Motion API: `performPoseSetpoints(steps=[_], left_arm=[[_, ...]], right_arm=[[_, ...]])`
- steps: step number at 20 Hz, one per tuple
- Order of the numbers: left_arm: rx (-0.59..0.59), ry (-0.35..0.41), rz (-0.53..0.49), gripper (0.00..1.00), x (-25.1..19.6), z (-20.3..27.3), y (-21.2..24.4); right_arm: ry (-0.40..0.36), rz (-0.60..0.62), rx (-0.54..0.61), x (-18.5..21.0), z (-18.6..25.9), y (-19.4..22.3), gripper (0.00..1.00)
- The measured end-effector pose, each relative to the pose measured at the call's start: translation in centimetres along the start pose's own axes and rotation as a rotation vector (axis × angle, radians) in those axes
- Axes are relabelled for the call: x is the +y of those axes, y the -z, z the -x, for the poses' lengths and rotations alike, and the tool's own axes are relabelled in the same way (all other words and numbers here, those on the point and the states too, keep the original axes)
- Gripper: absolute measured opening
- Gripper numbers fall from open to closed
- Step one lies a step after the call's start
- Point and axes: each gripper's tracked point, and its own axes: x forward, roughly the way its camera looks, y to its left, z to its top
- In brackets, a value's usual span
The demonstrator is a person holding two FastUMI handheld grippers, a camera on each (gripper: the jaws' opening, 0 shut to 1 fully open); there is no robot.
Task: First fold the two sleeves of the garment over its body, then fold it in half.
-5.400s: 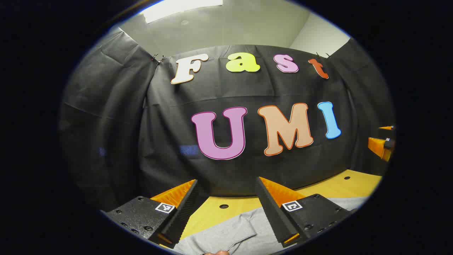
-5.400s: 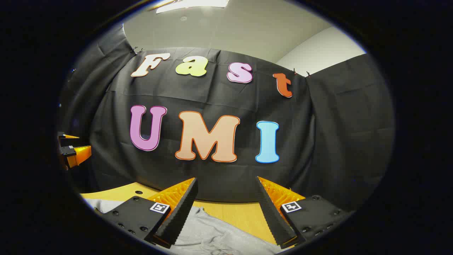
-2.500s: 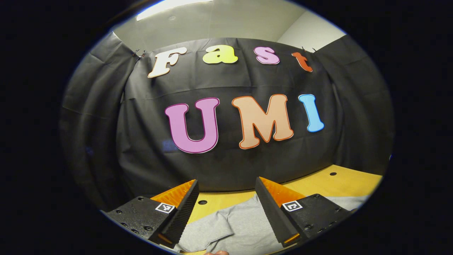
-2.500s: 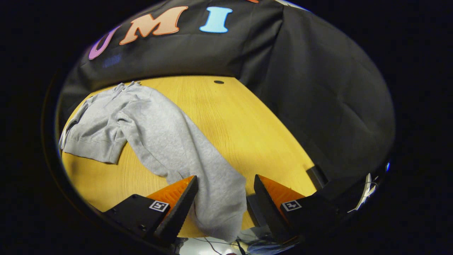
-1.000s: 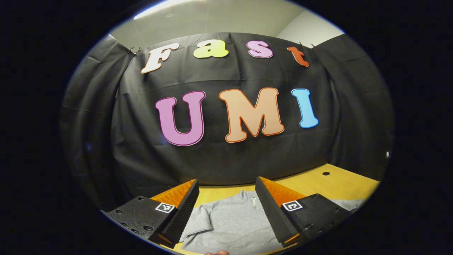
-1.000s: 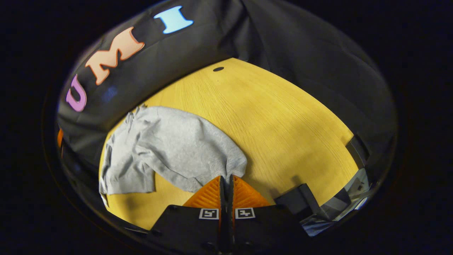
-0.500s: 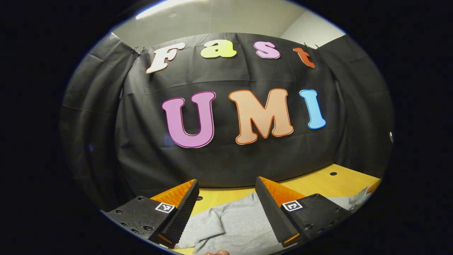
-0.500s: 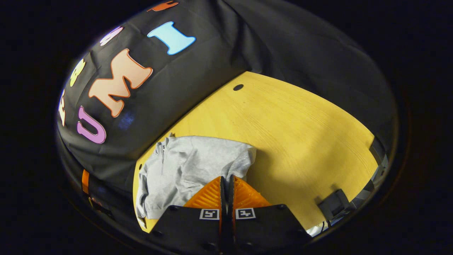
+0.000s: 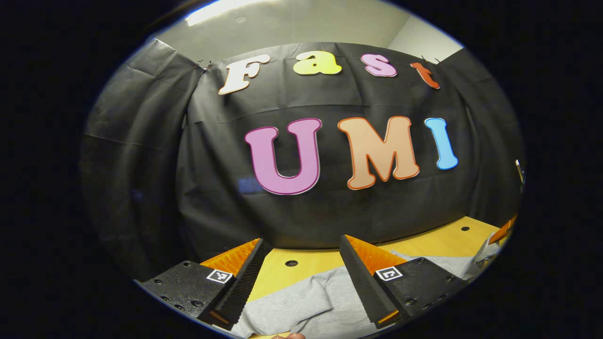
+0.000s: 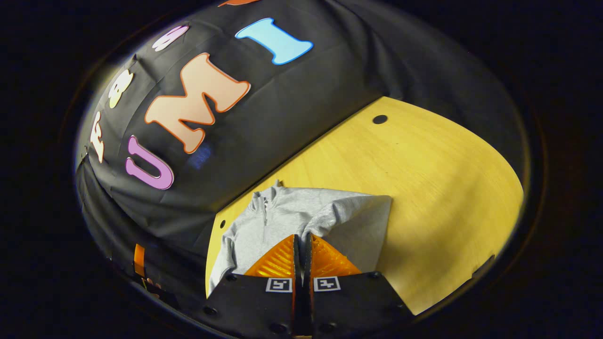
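A grey zip-neck garment lies flat on the yellow table, collar toward the black wall. My right gripper is shut on the end of one sleeve, which is drawn across the body. In the left gripper view my left gripper stands open just above the garment, with nothing between its fingers. At that view's right edge the right gripper shows with grey cloth hanging from it. The left gripper sits at the lower left of the right gripper view.
The table has small round holes near its back edge, another hole just ahead of my left gripper. Black cloth walls close the table off behind and at the sides. Bare wood stretches to the right of the garment.
My right gripper closed on the sleeve's end and has carried it in over the garment's body. The left gripper has stayed open, only swinging slightly.
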Motion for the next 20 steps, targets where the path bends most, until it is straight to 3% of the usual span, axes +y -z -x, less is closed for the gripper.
performPoseSetpoints(steps=[9, 19, 20], left_arm=[[0.026, -0.157, 0.010, 0.94, 9.6, 1.4, 1.9], [0.083, -0.336, -0.012, 0.98, 20.7, 4.8, 5.0], [0.090, -0.352, -0.015, 0.94, 21.8, 5.2, 5.3]], right_arm=[[-0.140, 0.073, 0.035, 12.7, -7.7, 0.5, 0.02], [-0.191, 0.075, 0.200, 22.1, -17.0, 9.1, 0.02], [-0.190, 0.070, 0.216, 22.7, -18.0, 10.1, 0.00]])
